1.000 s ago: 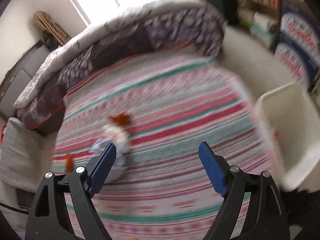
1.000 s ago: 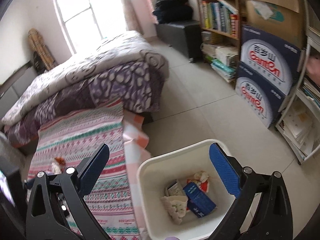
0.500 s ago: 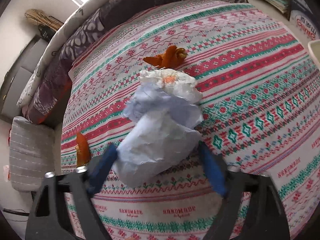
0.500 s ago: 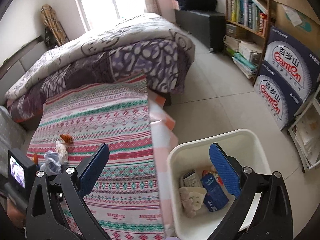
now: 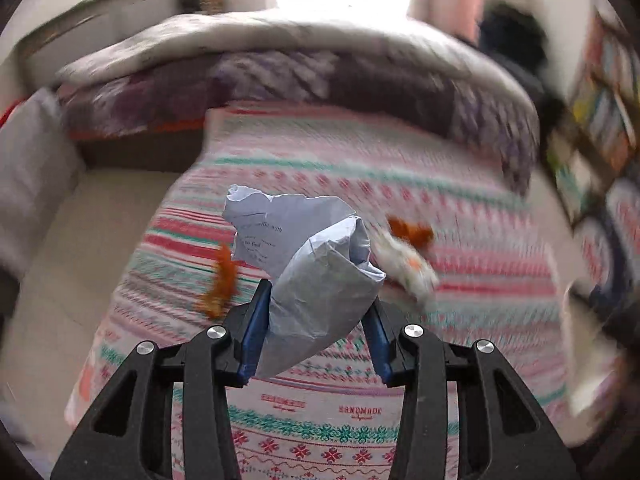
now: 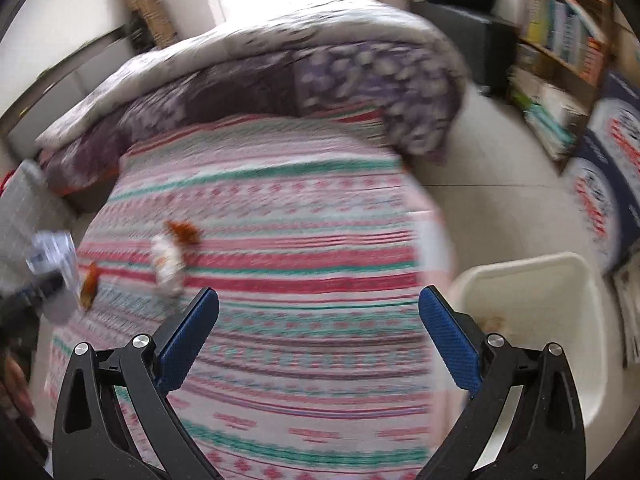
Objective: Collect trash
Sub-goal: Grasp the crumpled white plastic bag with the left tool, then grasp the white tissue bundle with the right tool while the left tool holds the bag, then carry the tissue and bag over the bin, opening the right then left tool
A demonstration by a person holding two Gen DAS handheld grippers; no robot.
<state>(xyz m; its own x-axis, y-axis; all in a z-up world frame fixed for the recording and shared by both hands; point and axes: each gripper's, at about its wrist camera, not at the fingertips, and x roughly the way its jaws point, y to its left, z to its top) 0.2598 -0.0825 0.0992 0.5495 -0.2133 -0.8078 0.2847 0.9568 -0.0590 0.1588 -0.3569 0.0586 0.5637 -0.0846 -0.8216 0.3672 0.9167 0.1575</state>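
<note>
L tool (image 5: 316, 312) is clamped on the paper (image 5: 316, 280), a crumpled wad held above the bed (image 5: 460, 280). R tool (image 6: 318, 332) is wide, holding nothing, over the bed w/ the bin (image 6: 560, 320) just right of it. Peel (image 5: 222, 280), wrapper (image 5: 408, 268) & a 2nd peel (image 5: 410, 232) lie on the bedspread. Risk: paper is soft & loosely pinched, so a fast swing to the bin could shake it out short of the rim.
</note>
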